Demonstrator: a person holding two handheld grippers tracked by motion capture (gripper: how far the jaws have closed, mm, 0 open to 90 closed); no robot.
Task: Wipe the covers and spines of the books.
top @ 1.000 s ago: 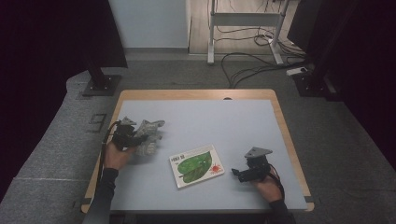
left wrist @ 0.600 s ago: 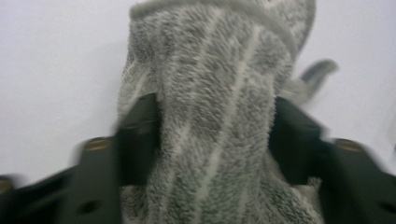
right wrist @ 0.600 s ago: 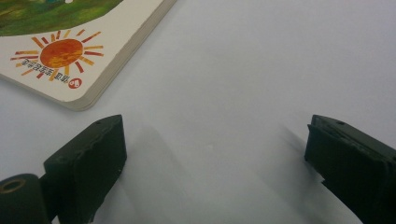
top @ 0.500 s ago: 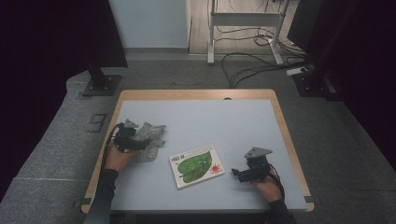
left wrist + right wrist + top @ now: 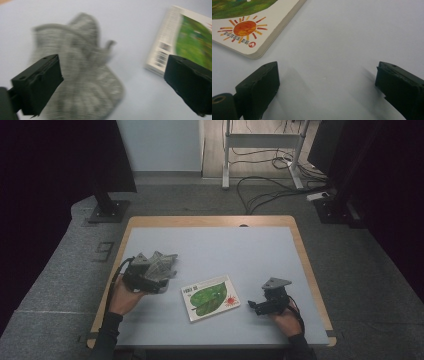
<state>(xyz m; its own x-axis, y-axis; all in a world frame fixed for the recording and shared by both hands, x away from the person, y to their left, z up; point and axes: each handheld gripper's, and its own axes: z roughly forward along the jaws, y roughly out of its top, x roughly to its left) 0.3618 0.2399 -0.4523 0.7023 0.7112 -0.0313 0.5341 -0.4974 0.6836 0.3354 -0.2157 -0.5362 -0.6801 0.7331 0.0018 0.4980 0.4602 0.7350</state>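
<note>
A crumpled grey knitted cloth (image 5: 161,263) (image 5: 82,75) lies on the table's left side. My left gripper (image 5: 159,282) (image 5: 112,90) hovers just over its near edge; the jaws have just been opening and stand wide, the cloth below and between them but not pressed. A picture book (image 5: 210,297) (image 5: 185,42) (image 5: 249,25) with a green leaf and an orange sun lies flat near the front middle. To its right my right gripper (image 5: 253,306) (image 5: 327,87) rests low over bare table, open, with nothing between its jaws.
The pale blue tabletop (image 5: 225,250) has a wooden rim (image 5: 210,221). Behind the table, cables (image 5: 270,190) and a metal stand's legs (image 5: 260,140) are on the grey floor. A dark stand base (image 5: 107,210) sits at the back left.
The left gripper has let go of the grey cloth, spread its jaws and drawn back a little toward the person. The right gripper and the book have not moved.
</note>
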